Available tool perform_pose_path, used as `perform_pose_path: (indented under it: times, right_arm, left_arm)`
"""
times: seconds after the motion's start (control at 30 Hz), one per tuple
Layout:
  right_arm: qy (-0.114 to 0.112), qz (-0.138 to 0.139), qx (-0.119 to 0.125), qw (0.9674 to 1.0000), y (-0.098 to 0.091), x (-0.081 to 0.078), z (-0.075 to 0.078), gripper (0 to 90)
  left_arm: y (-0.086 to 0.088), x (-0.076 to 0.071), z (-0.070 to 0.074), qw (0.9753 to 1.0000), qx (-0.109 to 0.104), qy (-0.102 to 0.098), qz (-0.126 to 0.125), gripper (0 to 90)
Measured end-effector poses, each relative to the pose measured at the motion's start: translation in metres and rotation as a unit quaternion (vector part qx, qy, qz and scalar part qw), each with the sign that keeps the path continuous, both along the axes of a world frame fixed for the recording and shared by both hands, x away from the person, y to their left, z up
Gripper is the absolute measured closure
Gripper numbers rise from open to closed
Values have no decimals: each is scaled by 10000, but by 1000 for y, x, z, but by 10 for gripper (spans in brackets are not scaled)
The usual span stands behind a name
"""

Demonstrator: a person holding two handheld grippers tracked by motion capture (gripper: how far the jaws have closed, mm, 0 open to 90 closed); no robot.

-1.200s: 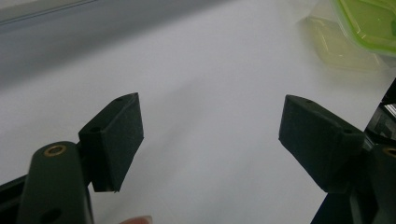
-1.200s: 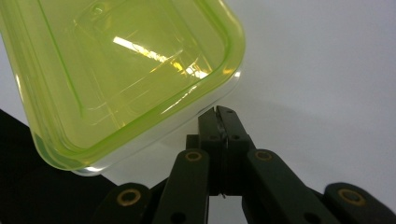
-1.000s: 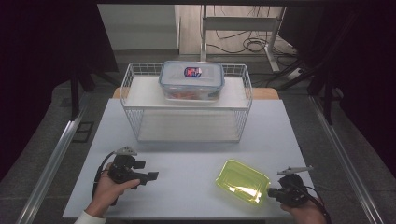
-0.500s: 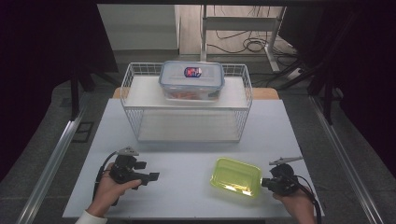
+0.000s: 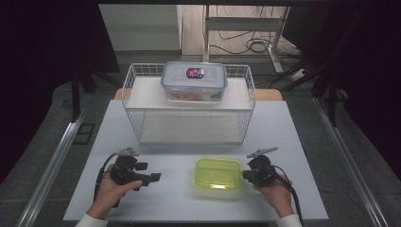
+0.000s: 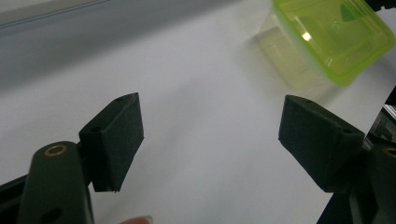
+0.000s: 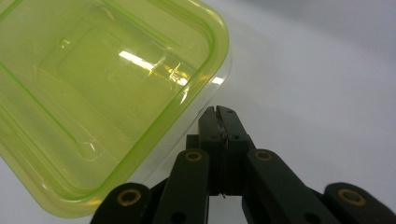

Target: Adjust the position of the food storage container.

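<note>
Right now my right hand-held gripper [image 5: 247, 174] sits at the right edge of the green container [image 5: 218, 175] on the white counter [image 5: 179, 203]. Through the right gripper view I see its jaws pressed together, tips just beside the container's transparent rim [image 7: 219, 79], though I cannot tell whether a sliver of that rim is caught between them. The green container [image 7: 93, 93] lies flat near the counter's front edge, right of centre, its hollow side up and catching a glare.

My left hand-held gripper [image 5: 153, 178] is well apart from it, low over the counter at the front left, pointing toward the container. Its jaws stand wide with nothing between them but bare counter [image 6: 196, 121]; the green container [image 6: 334, 35] shows far off at the upper right of the left gripper view.

Behind both, a white wire basket [image 5: 189, 106] stands at the back of the counter, and on its upper shelf rests a clear lidded box [image 5: 194, 81] with a small red-and-blue label on top.
</note>
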State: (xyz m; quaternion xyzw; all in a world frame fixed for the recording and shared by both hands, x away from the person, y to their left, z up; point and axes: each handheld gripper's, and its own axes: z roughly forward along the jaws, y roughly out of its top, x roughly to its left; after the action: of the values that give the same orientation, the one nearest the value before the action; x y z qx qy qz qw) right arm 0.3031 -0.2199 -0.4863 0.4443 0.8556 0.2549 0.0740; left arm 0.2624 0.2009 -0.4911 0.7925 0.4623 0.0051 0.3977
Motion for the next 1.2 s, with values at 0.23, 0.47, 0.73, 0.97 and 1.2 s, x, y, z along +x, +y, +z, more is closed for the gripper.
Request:
perform_pose_path:
  times: [0.23,0.47,0.73,0.97,1.2]
  right_arm:
    - [-42,257,-30,9997,27,4,-3,887]
    - [-182,367,-110,9991,48,5,-4,887]
    - [-246,445,-91,9987,52,4,-6,887]
    - [-407,241,143,9988,34,0,1,880]
    - [-363,-20,765,9964,5,-10,4,815]
  left_arm:
    - [0,0,-1,10000,11,-4,-4,213]
    - [-1,0,0,10000,14,-11,-8,213]
    - [1,0,0,10000,0,-40,61,213]
    - [4,-2,4,9997,-159,-76,185,219]
    - [2,-2,6,9996,-190,-84,189,216]
